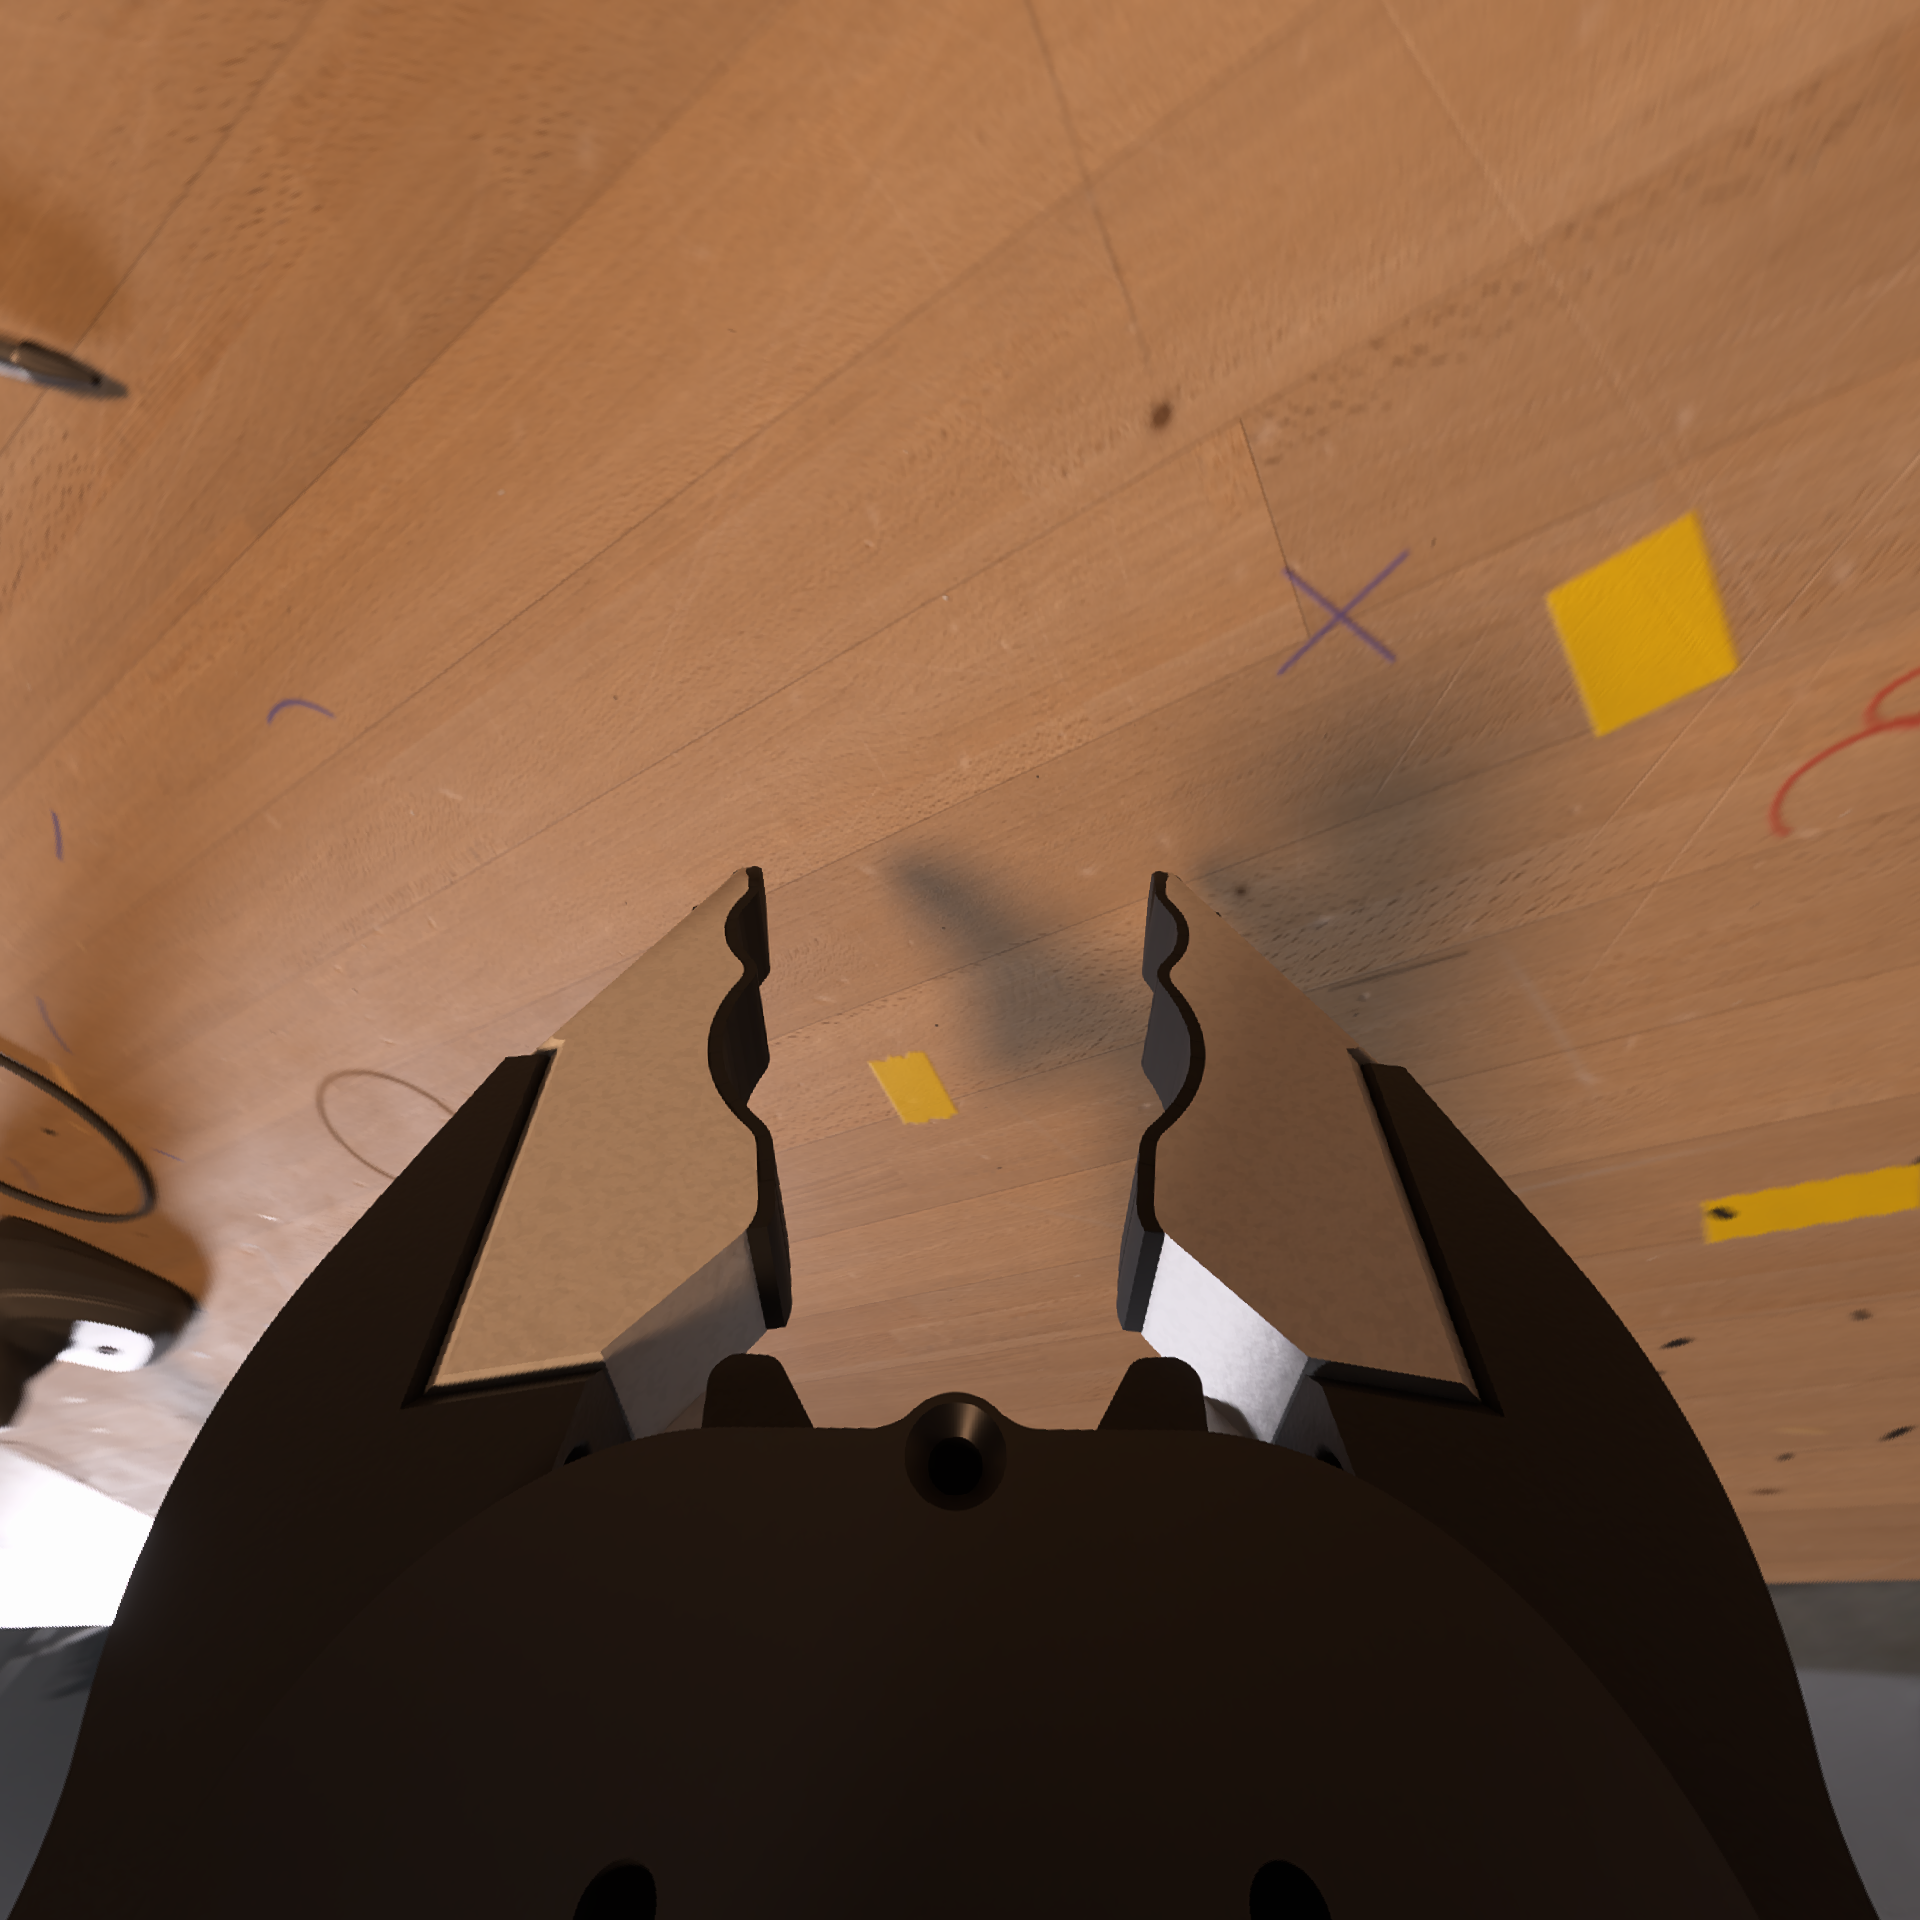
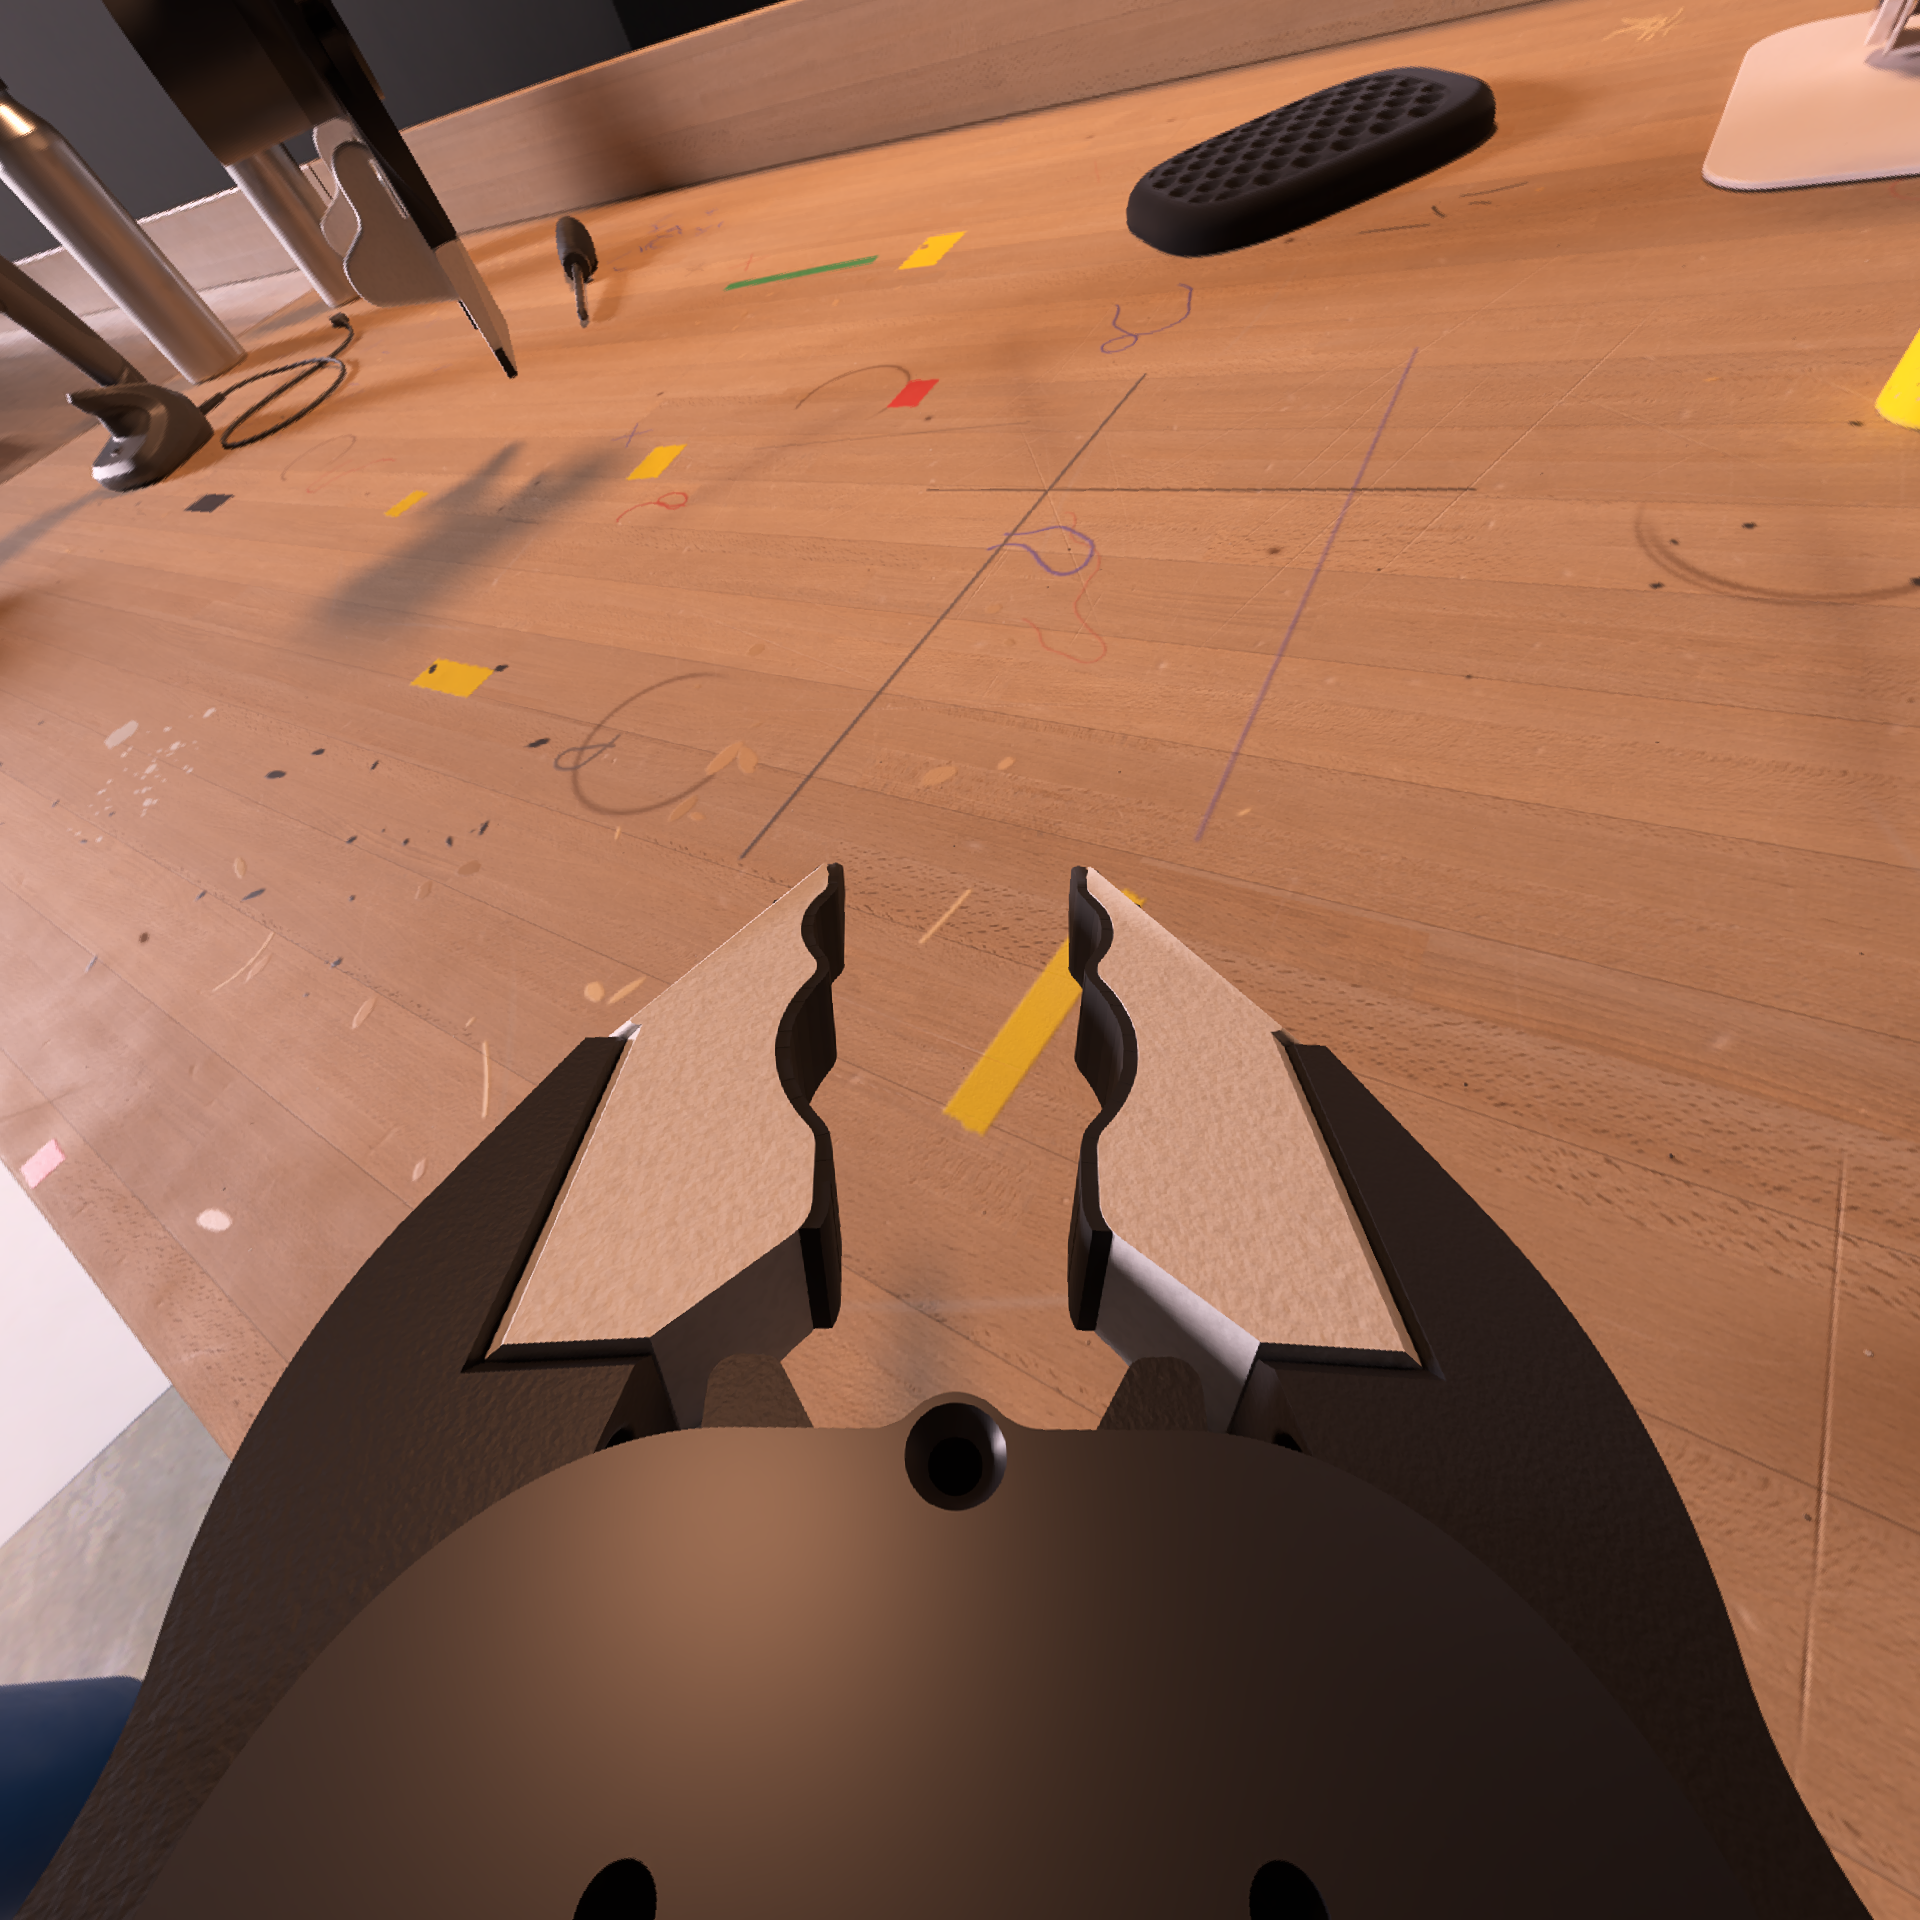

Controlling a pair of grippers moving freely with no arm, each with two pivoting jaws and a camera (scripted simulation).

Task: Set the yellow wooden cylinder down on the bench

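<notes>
Left wrist view. My left gripper (image 1: 956,894) has its fingers (image 1: 665,1122) spread apart with nothing between them; only bare surface (image 1: 727,416) shows in the gap. The wooden surface fills nearly the whole frame. A small yellow tape piece (image 1: 912,1088) lies in the gap, lower centre. A larger yellow square (image 1: 1642,621) sits at right, with a purple cross (image 1: 1340,613) just left of it and a red scribble (image 1: 1849,758) at the right edge. A yellow strip (image 1: 1813,1202) lies lower right. At the left edge I see a dark ring (image 1: 78,1143) and, upper left, a metal tip (image 1: 62,366), both cut off by the frame. The cylinder is not seen here.

Right wrist view. My right gripper (image 2: 956,894) also has its fingers (image 2: 707,1122) parted and holds nothing. A yellow tape strip (image 2: 1013,1044) runs across the gap on the surface (image 2: 1455,831). Upper right: a black perforated pad (image 2: 1314,156) and a white stand base (image 2: 1818,104). Upper left: a screwdriver (image 2: 575,265), metal legs (image 2: 104,239), a black cable loop (image 2: 281,400). At the right edge, upper part, a yellow object (image 2: 1903,390) is cut off by the frame; I cannot tell whether it is the cylinder. It is well apart from both sets of fingers.
</notes>
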